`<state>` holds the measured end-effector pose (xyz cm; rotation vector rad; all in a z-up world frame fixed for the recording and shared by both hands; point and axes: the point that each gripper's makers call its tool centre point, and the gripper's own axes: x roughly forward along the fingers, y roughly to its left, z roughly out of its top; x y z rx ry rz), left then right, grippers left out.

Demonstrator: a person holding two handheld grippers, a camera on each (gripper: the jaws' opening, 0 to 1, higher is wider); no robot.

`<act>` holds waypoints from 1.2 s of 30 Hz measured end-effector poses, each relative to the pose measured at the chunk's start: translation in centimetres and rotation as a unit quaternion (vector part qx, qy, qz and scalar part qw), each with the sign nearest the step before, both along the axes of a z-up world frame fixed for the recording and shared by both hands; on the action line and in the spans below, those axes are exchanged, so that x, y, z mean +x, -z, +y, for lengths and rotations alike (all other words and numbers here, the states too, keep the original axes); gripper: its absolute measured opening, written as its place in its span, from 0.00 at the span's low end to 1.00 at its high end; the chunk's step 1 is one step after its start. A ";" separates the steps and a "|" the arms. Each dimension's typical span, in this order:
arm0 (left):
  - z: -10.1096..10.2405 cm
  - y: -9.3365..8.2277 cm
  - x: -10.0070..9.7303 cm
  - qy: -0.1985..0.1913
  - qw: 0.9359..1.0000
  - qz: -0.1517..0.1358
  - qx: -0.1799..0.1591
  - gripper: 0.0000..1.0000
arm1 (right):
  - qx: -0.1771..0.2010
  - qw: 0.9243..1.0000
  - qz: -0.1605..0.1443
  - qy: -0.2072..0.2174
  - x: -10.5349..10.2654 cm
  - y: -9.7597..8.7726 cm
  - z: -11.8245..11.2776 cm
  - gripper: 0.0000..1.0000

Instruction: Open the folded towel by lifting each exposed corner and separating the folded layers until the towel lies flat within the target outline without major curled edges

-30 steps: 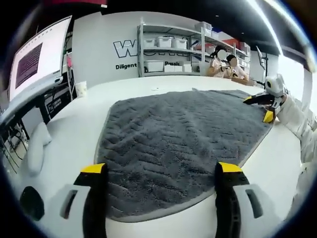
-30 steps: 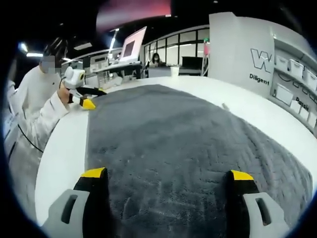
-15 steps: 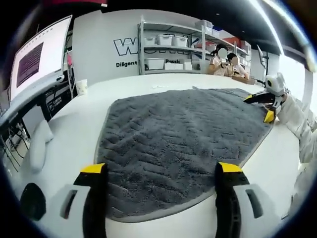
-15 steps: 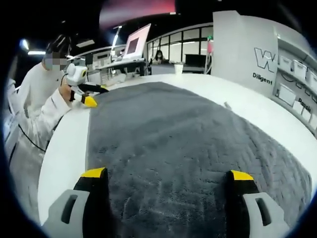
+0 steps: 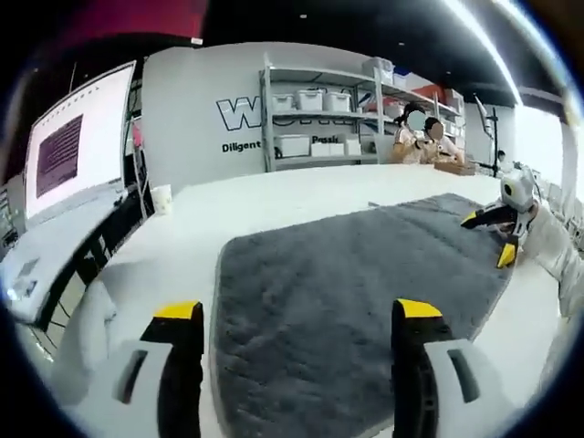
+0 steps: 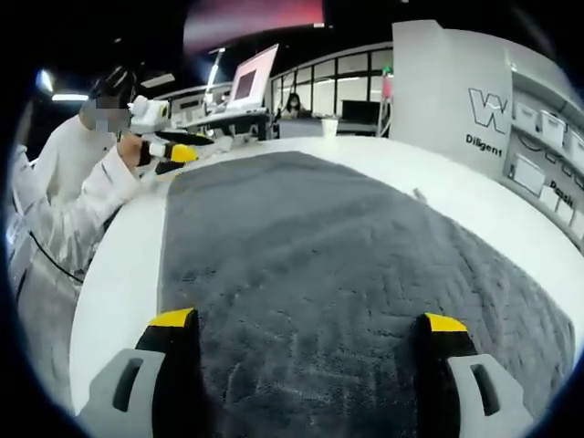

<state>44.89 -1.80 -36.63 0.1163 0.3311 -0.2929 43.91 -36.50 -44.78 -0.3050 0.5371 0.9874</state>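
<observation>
With both the left gripper (image 5: 290, 315) and right gripper (image 6: 310, 324) released over the flat towel (image 6: 347, 265), I feared snagging an edge.

Your towel (image 5: 351, 292) is dark grey with a plush, herringbone-ribbed pile. It lies spread open and flat on the white bench (image 5: 274, 196), its edges lying down without curls. In your right gripper view the towel (image 6: 338, 274) stretches away across the benchtop.
</observation>
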 end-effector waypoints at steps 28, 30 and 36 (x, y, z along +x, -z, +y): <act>0.7 -1.9 11.3 -0.038 0.998 -0.019 -0.040 0.33 | 0.002 1.000 -0.001 -0.002 -0.3 0.0 0.1 0.99; 1.1 -1.5 12.2 -0.045 0.999 -0.014 -0.027 0.30 | 0.002 1.000 -0.001 -0.002 -0.2 0.0 0.1 0.99; 1.4 -0.4 14.5 -0.056 0.998 -0.002 -0.016 0.24 | 0.003 1.000 -0.001 -0.003 -0.2 0.0 0.1 0.99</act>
